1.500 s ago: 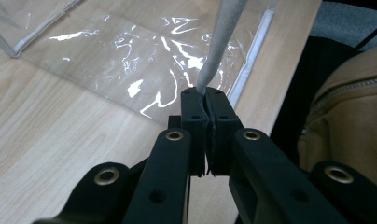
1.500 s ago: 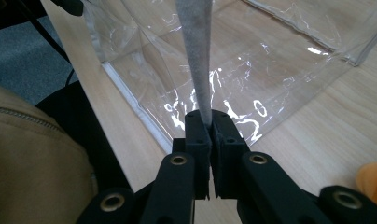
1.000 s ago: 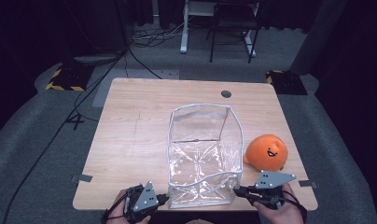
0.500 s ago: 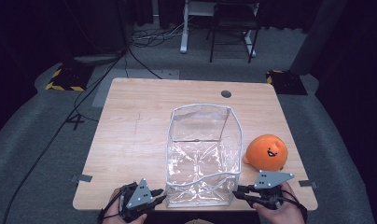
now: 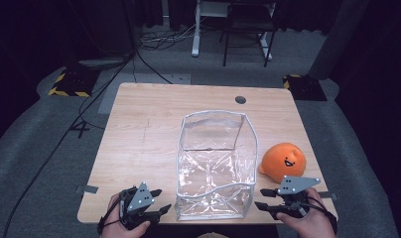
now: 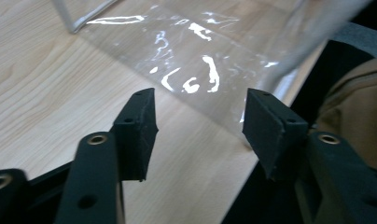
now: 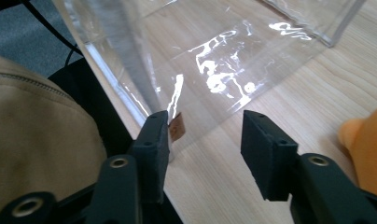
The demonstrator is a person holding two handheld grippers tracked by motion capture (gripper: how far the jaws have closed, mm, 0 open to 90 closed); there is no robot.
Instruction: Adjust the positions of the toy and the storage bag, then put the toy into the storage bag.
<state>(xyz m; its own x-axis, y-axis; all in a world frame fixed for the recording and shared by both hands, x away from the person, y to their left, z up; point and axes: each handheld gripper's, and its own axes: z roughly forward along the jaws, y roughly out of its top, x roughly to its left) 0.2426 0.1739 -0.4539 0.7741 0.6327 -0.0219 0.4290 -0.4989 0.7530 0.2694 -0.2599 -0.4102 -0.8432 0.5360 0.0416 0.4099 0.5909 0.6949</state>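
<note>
One camera above, two cameras close on the grippers

The high view looks forward and down on the whole tabletop (image 5: pixel 139 129) from the person's side. Each gripper view sits low and very near, facing the clear plastic bag (image 5: pixel 213 168) from opposite sides; all three views share its near end.

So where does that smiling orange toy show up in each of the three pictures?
High view: the orange toy sits on the table, right of the clear bag, just beyond the right gripper.
Left gripper view: I can't find it there.
Right gripper view: an orange edge at the right border, beside the right-hand finger.
Shared landmark: the clear bag.
</note>
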